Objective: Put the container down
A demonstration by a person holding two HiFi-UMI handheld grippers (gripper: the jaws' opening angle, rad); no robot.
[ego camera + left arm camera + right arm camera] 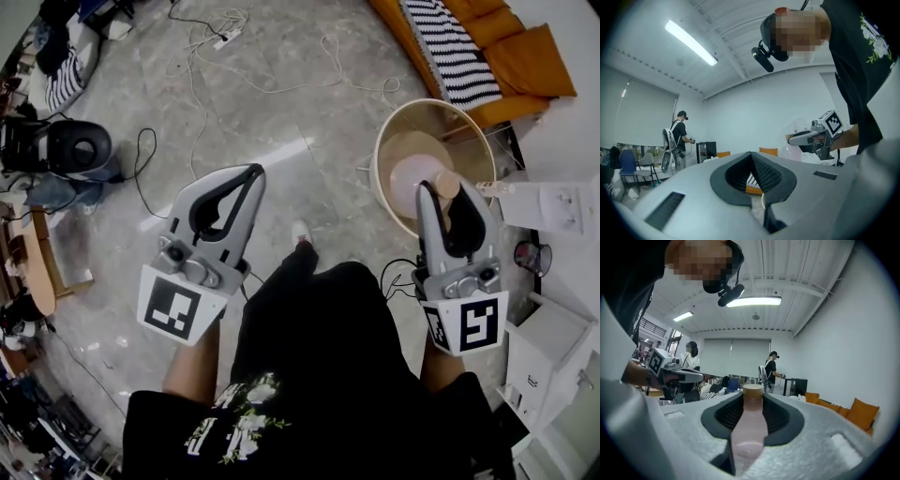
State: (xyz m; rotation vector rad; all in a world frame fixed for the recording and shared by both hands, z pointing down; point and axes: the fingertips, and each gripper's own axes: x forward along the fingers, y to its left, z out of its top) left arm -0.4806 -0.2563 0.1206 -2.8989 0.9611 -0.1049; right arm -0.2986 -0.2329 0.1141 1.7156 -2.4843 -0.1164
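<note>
The container (pixel 411 184) is a pale pink bottle with a tan cap (pixel 447 183). My right gripper (pixel 448 192) is shut on it and holds it level in the air above a round beige rimmed tub (pixel 389 141). In the right gripper view the bottle (pixel 749 430) lies between the dark pads, its cap (pixel 753 390) sticking out past the tips. My left gripper (pixel 255 172) is held out level over the floor, its jaws shut with nothing between them. The left gripper view shows its tips (pixel 751 154) meeting and the right gripper (pixel 813 136) beyond.
An orange sofa (pixel 525 52) with a striped cloth (pixel 450 42) stands at the top right. White cabinets (pixel 553 356) line the right side. Cables (pixel 272 84) trail across the marble floor, and a black appliance (pixel 75 145) sits at the left. Two other people stand far off (pixel 771 366).
</note>
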